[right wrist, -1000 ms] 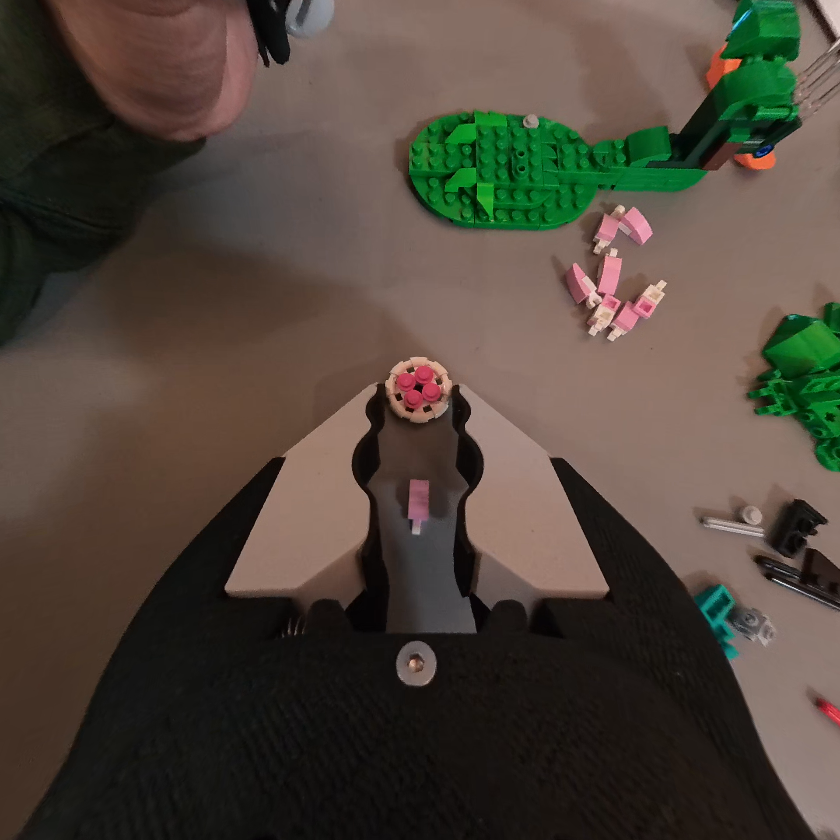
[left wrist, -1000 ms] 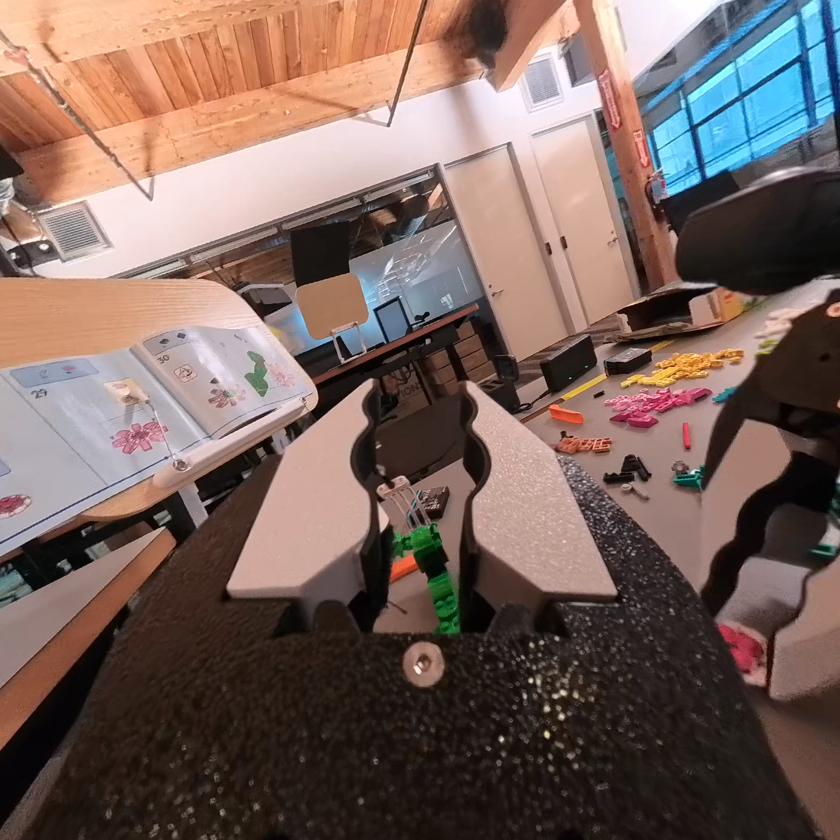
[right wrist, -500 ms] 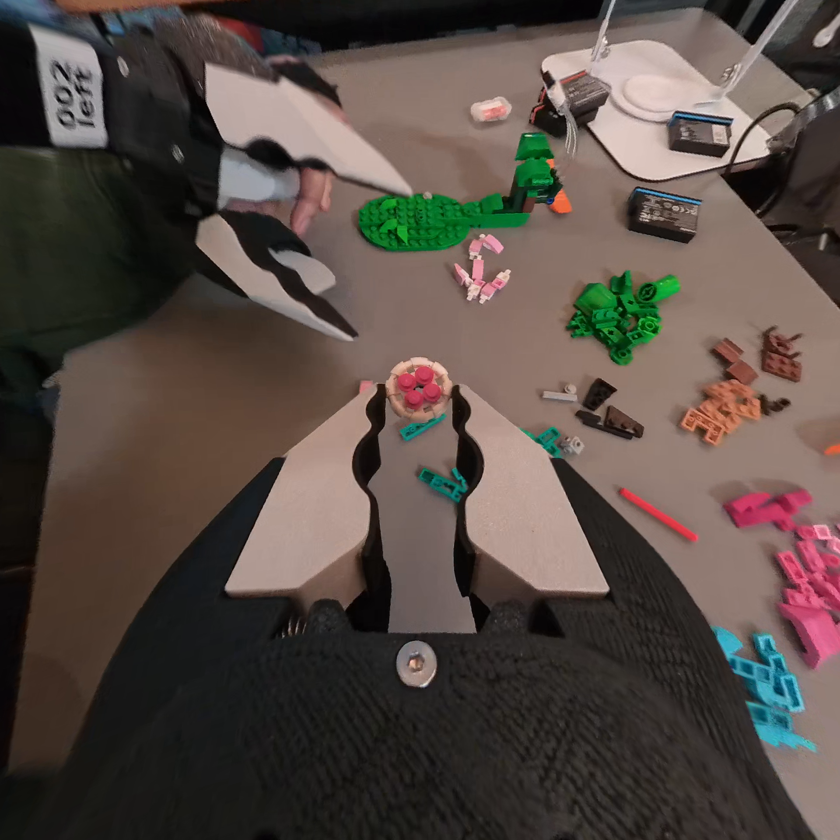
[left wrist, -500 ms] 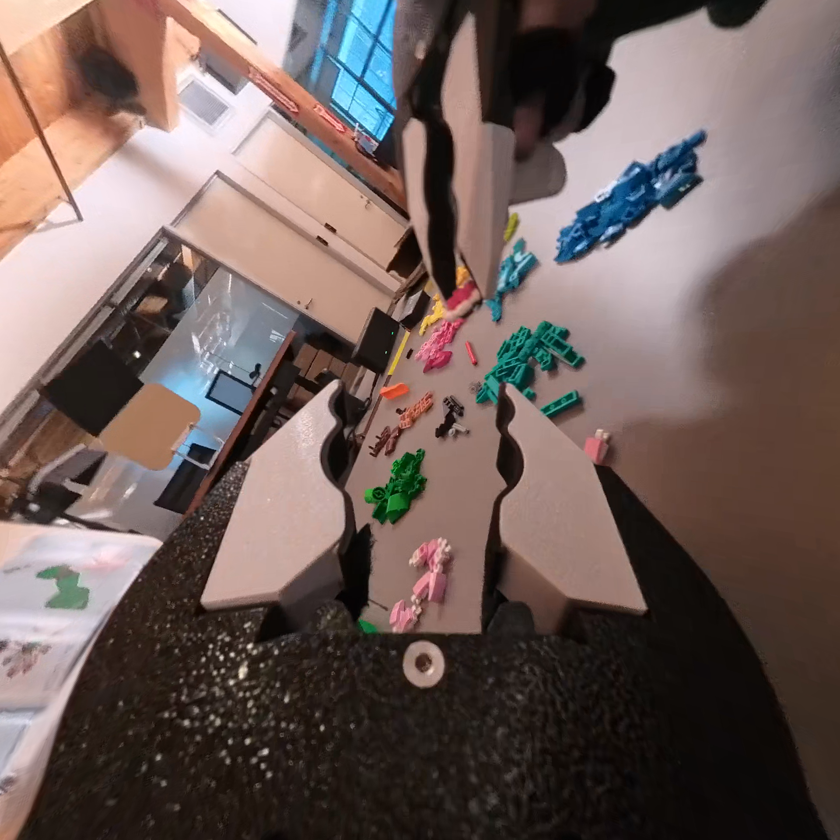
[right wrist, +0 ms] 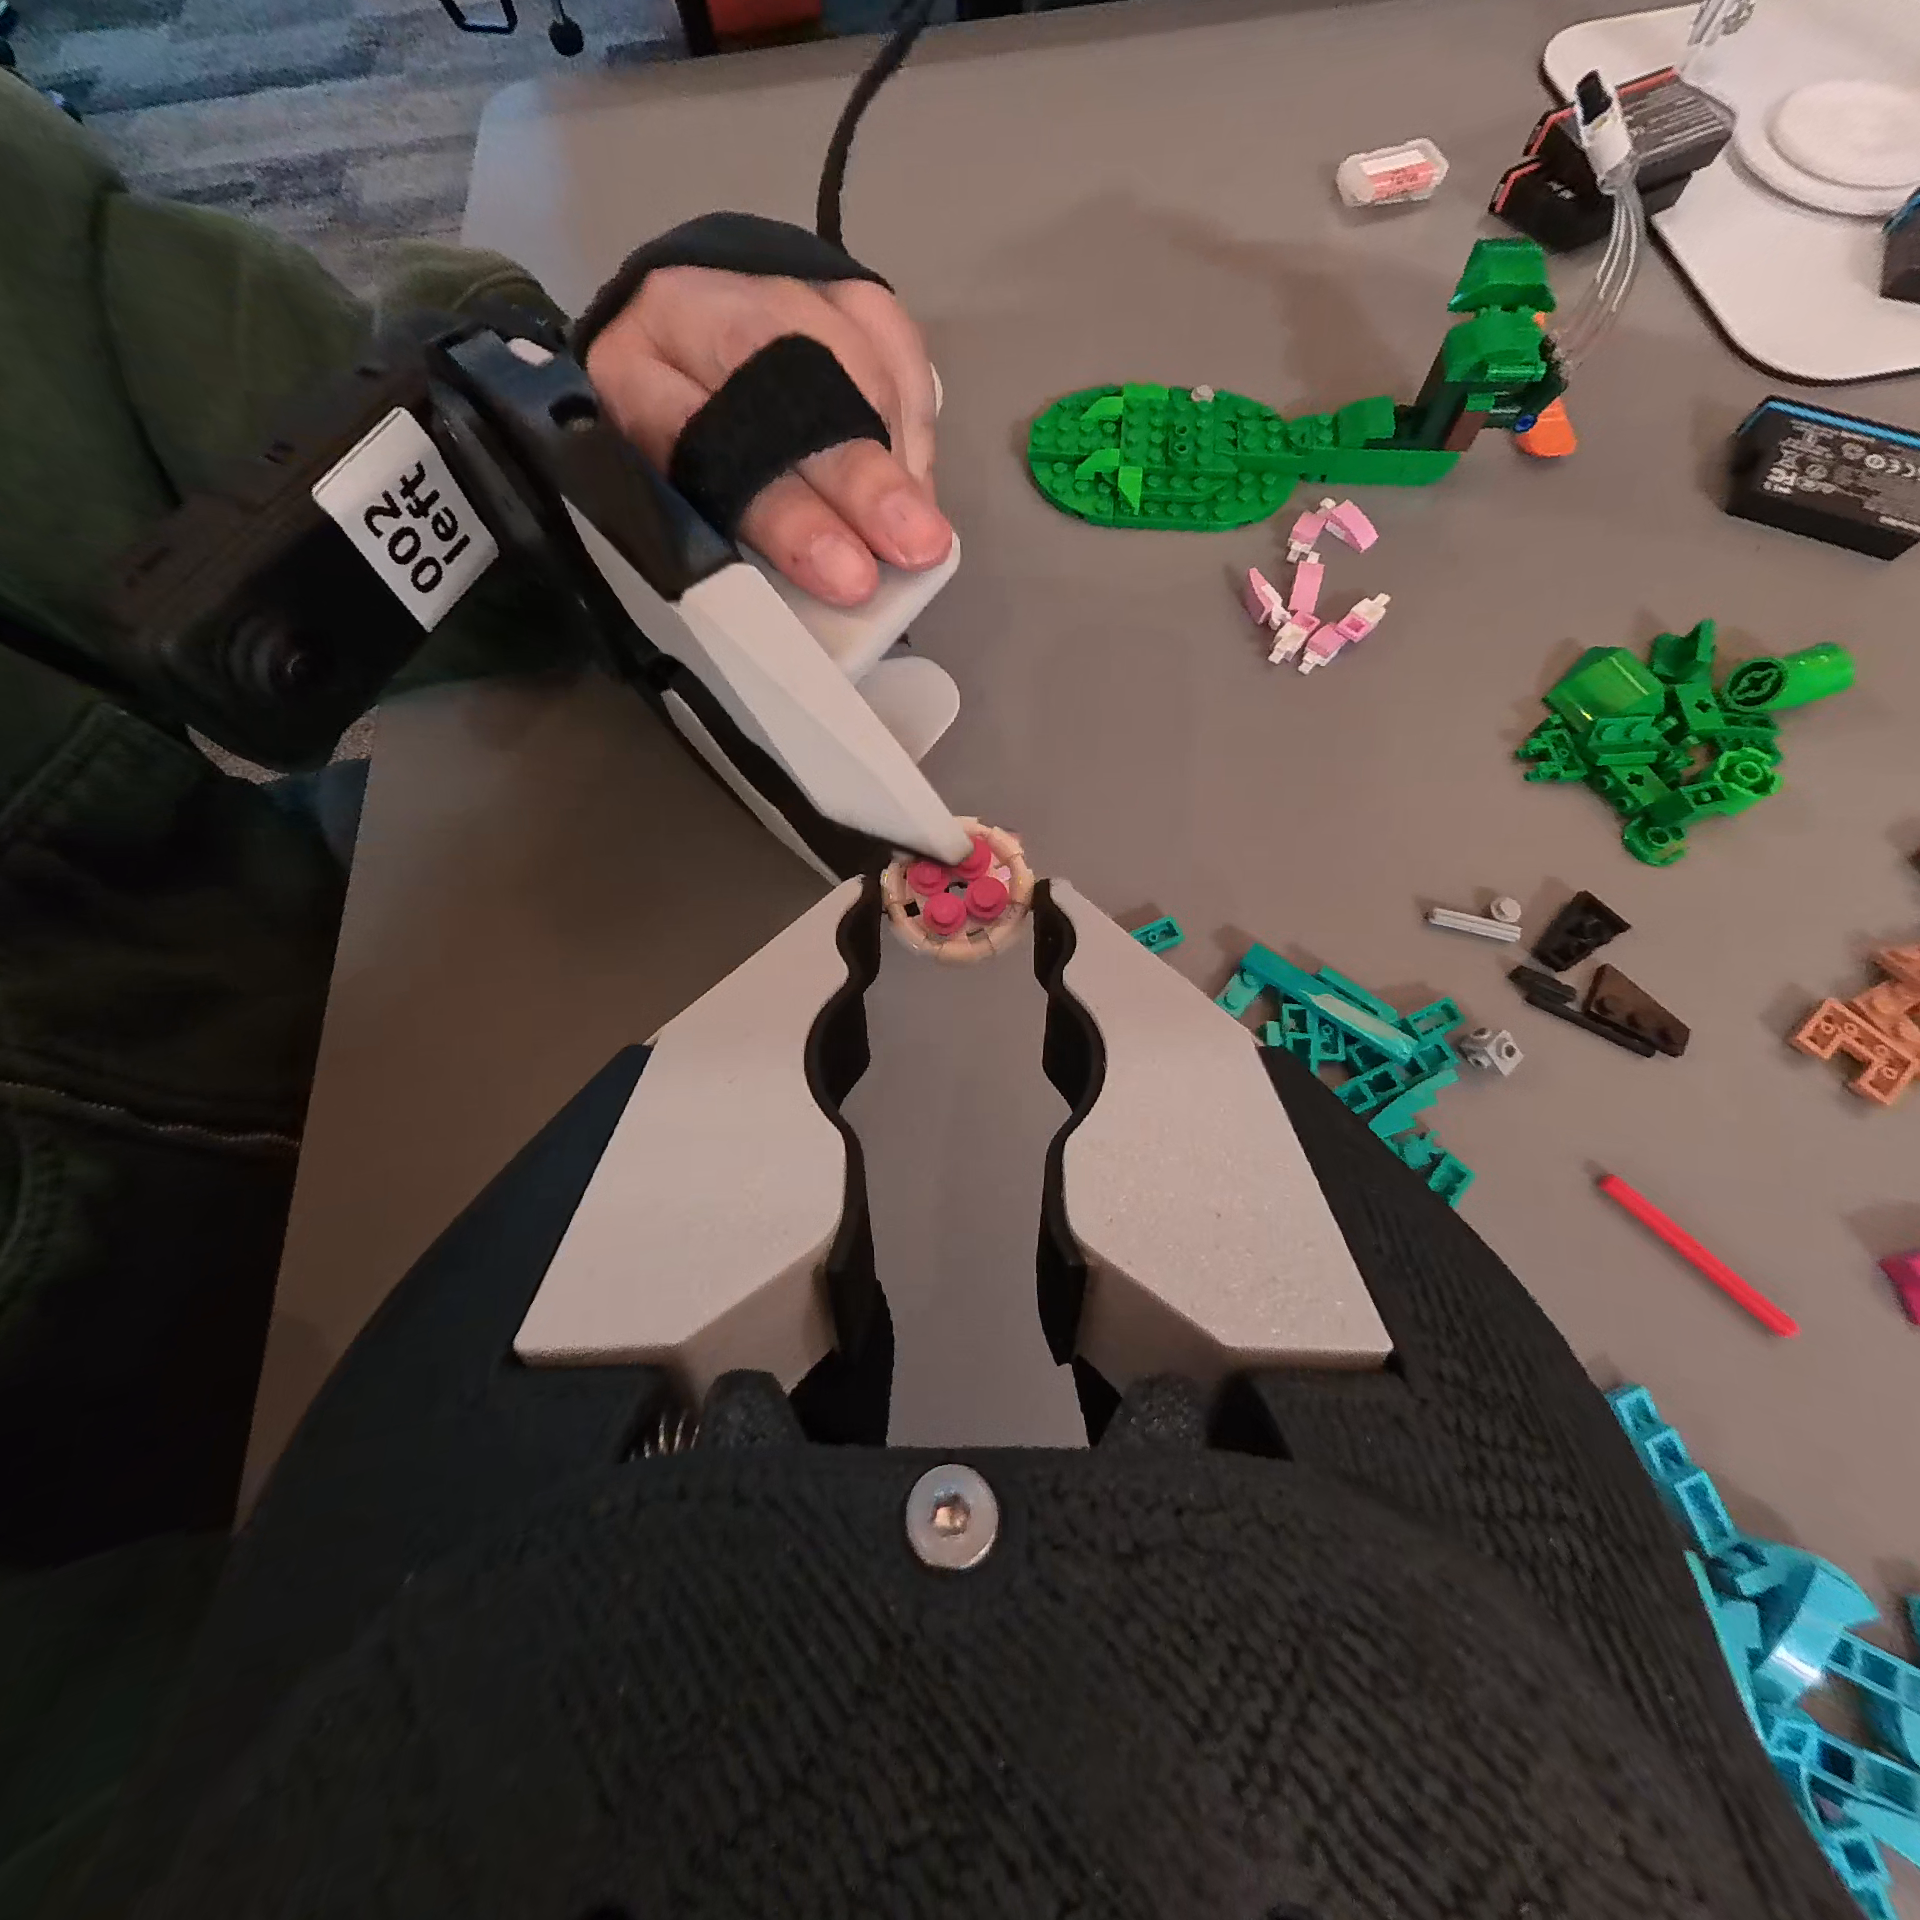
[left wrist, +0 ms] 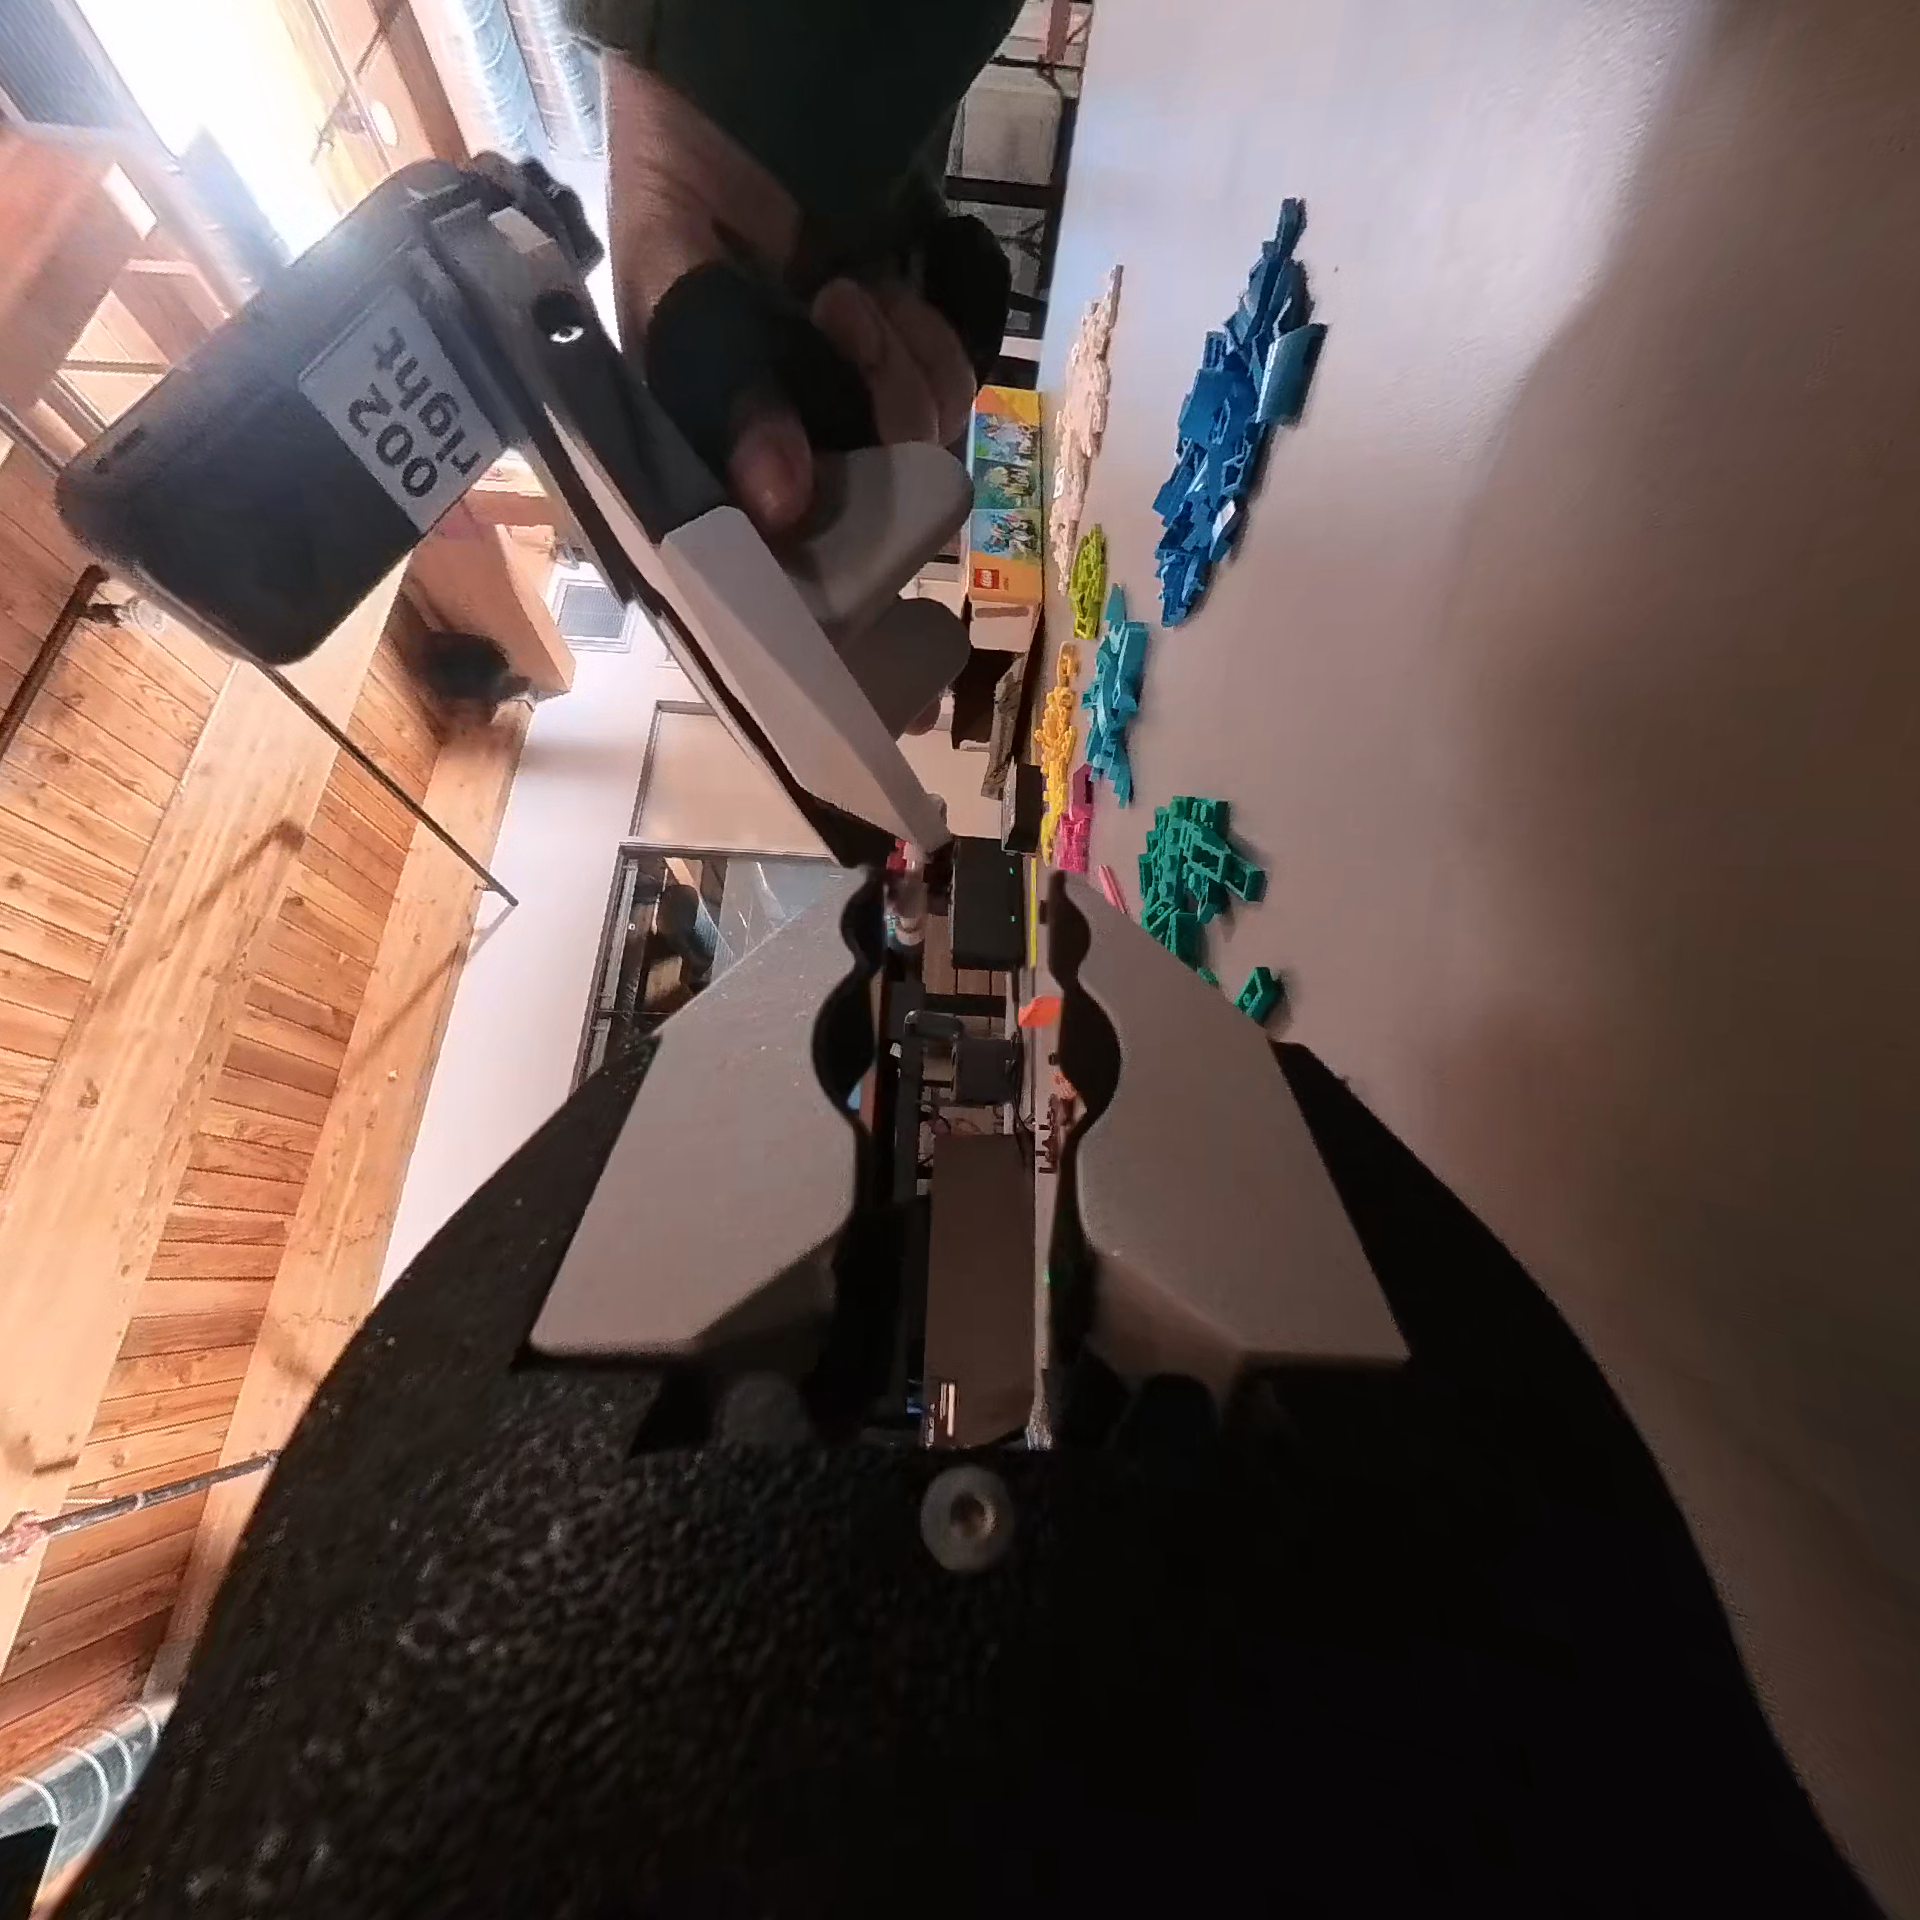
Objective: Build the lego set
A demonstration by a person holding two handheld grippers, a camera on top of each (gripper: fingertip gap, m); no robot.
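Observation:
My right gripper (right wrist: 951, 904) is shut on a round tan flower piece (right wrist: 951, 920) with magenta studs and holds it above the grey table (right wrist: 520, 935). My left gripper (right wrist: 914, 847) comes in from the left, and its upper fingertip (right wrist: 935, 826) rests on the studs. In the left wrist view the left gripper (left wrist: 956, 894) is open with nothing between its fingers, and the right gripper (left wrist: 914, 842) meets its left fingertip with the flower piece (left wrist: 909, 894) edge-on. A green lego base with a stem (right wrist: 1174, 457) lies at the back.
Loose pink petals (right wrist: 1314, 592), a green pile (right wrist: 1673, 727), a teal pile (right wrist: 1351, 1029), a red rod (right wrist: 1694, 1252) and black pieces (right wrist: 1600, 997) lie to the right. A black battery (right wrist: 1829, 488) and white stand base (right wrist: 1766, 208) are at the far right. Blue bricks (left wrist: 1236, 416) lie farther along. Less than 4 cm separates the two grippers' tips.
The left gripper has swung over from the far left and narrowed, and its fingertip now touches the flower piece. The right gripper has lifted with the flower piece still in it.

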